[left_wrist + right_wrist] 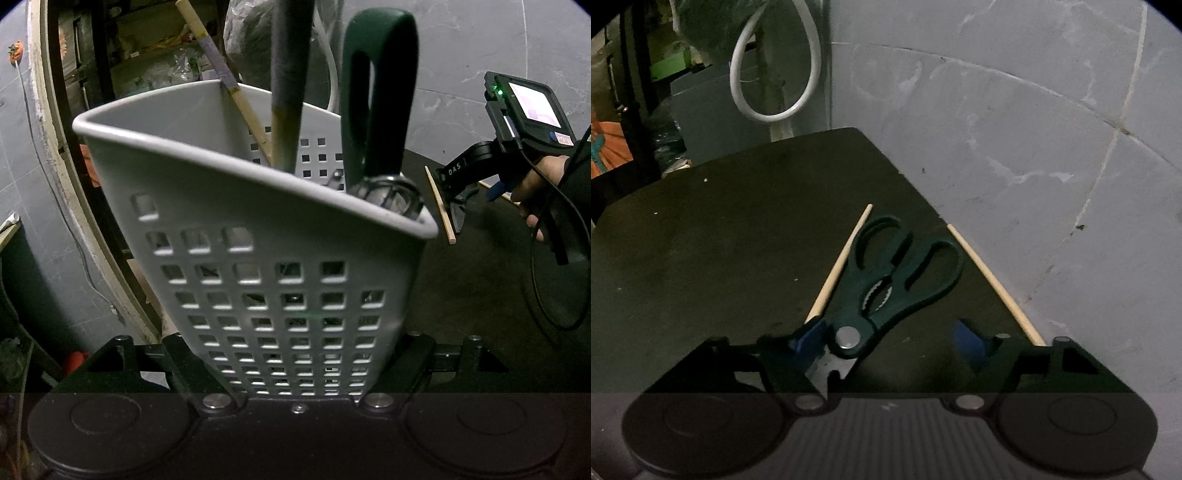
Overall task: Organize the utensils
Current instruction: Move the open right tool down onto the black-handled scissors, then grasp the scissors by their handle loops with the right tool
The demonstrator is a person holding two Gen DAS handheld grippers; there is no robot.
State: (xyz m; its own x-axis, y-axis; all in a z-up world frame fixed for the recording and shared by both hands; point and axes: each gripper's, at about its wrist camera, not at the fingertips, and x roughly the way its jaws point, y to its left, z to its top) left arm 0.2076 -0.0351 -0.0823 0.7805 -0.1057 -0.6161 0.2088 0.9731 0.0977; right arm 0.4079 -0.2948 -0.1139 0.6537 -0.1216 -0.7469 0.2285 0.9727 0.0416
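We hold the grey perforated utensil caddy (258, 229) in our left gripper (295, 369), its jaws closed on the caddy's lower walls, one finger on each side. The caddy stands tilted a little, its square-holed face turned to the left wrist camera. Inside it we see a green loop-handled tool (376, 103) at the right corner above a metal part we cannot identify, a thick grey-wrapped handle (286, 85) near the middle, and a slim wooden stick with a purple band (221, 74) leaning against the back wall.

To the right of the caddy, our right gripper (890, 339) is low over the dark worktop (720, 240), carried by a gloved hand (535, 192). Its jaws are open and apart, with blue-tipped fingers (809, 334) standing on either side of the kitchen scissors (894, 273). The left blue tip sits just beside the scissors' pivot; the right tip is clear of them. The scissors lie flat, dark green handles pointing away from the camera. One chopstick (838, 266) lies along their left side, touching or nearly so; a second chopstick (993, 284) lies along the worktop's right edge.
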